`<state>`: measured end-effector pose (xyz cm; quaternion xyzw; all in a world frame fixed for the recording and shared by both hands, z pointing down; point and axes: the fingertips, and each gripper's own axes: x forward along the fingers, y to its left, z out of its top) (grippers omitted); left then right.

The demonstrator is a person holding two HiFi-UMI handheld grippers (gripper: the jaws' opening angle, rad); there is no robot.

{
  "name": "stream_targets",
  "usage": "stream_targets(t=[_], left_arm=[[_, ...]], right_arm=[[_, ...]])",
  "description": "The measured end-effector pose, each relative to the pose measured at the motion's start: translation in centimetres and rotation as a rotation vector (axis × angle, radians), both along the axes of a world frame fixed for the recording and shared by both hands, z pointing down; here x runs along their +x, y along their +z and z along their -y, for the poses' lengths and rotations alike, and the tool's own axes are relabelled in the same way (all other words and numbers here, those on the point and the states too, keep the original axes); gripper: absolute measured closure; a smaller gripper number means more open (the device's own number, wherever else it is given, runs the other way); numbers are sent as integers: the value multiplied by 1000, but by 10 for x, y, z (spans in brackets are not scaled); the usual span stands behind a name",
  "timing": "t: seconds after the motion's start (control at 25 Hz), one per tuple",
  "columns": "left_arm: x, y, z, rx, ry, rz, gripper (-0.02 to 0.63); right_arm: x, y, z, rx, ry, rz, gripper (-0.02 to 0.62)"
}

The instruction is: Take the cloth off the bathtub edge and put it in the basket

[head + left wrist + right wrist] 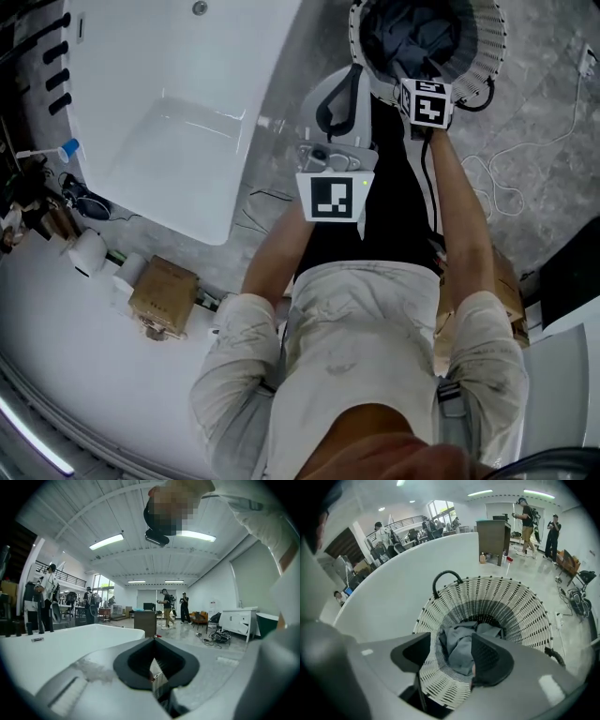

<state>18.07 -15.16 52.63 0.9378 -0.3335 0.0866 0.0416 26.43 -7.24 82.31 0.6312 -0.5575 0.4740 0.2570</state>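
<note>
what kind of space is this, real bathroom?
Probably not: it looks like a bathroom mock-up in a large open hall. There's a white bathtub and a woven basket, but also a high ceiling with strip lights and other people around.

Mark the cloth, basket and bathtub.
cloth [459, 646], right gripper view, middle fold.
basket [515, 606], right gripper view, woven inner wall.
bathtub [187, 66], head view, bare inner surface.

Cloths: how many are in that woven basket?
1: a grey cloth lies crumpled at the bottom of the basket. Another could be hidden beneath it.
</note>
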Motion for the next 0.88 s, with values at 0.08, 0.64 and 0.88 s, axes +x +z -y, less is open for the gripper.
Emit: stream_targets(t=[0.08, 0.64, 0.88], left_arm=[[-11, -16, -1, 9, -22, -4, 604], [-98, -118, -21, 44, -210, -32, 604], [-160, -152, -41, 69, -329, -66, 604]], right_arm=[[-5, -15, -2, 4, 3, 4, 318], [-50, -169, 19, 225, -187, -60, 318], [-77, -233, 23, 334, -215, -71, 318]])
